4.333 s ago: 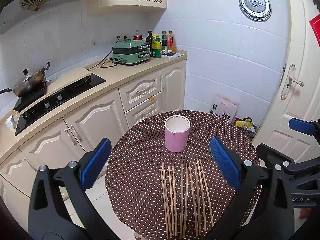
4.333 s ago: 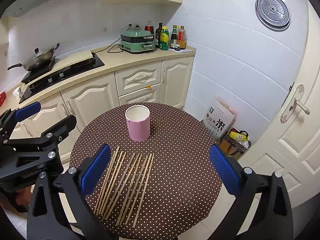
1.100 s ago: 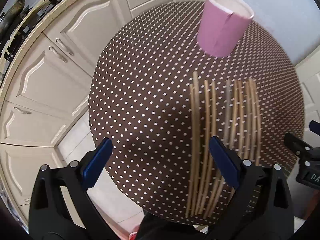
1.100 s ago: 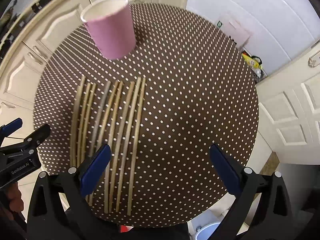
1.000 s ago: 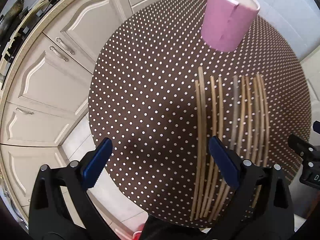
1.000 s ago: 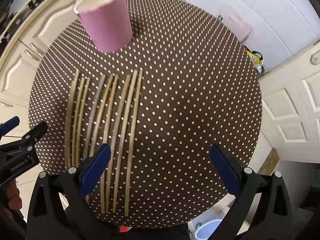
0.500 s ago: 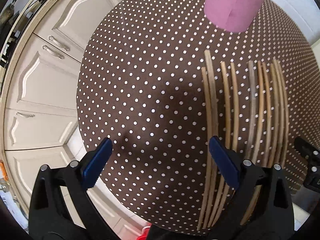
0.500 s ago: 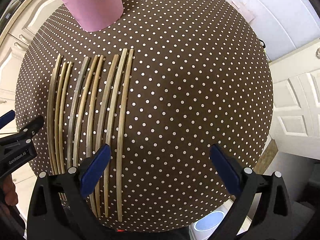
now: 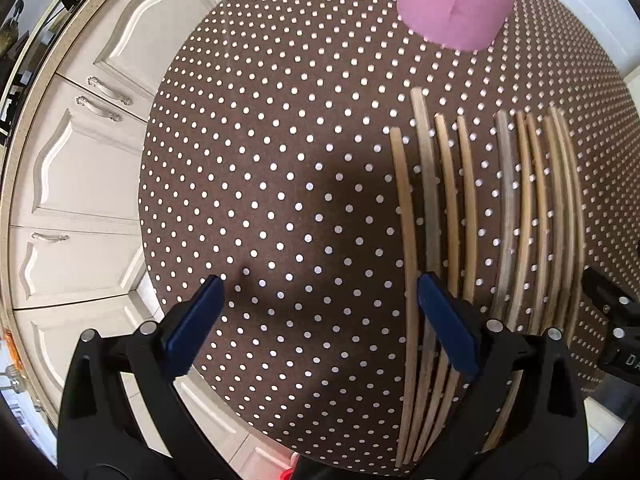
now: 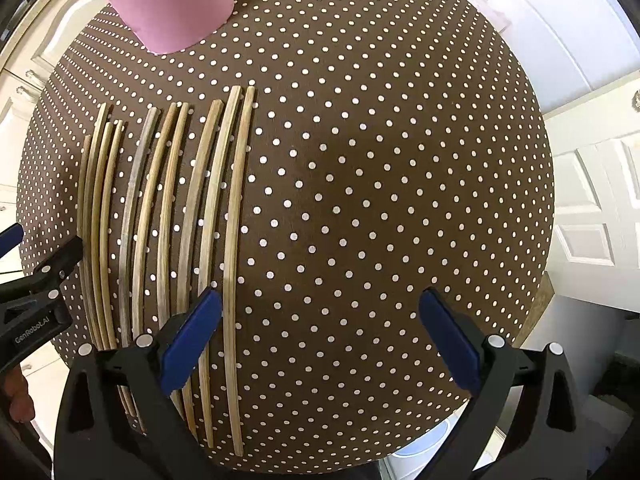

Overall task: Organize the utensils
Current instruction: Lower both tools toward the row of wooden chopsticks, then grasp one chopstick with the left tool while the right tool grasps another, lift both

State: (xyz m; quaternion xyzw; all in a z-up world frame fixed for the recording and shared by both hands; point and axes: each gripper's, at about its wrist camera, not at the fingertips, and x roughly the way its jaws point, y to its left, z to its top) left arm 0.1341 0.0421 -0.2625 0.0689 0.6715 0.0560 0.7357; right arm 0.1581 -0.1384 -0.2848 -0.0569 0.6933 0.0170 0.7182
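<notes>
Task progress: not yet started. All chopsticks point(image 10: 168, 216) lie in a row on the polka-dot table point(image 10: 380, 184); the pink cup point(image 10: 168, 0) stands at 12 o'clock from them. The left gripper point(image 9: 316, 320) and right gripper point(image 10: 320, 328) hover spread, holding nothing.

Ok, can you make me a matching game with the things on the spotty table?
Things:
1. pink cup
2. chopsticks
3. tablecloth
4. left gripper

Descriptions:
A. brown with white dots
B. lying flat in a row
C. standing upright at the far side
D. jaws wide apart, holding nothing

Pairs: 1-C, 2-B, 3-A, 4-D
</notes>
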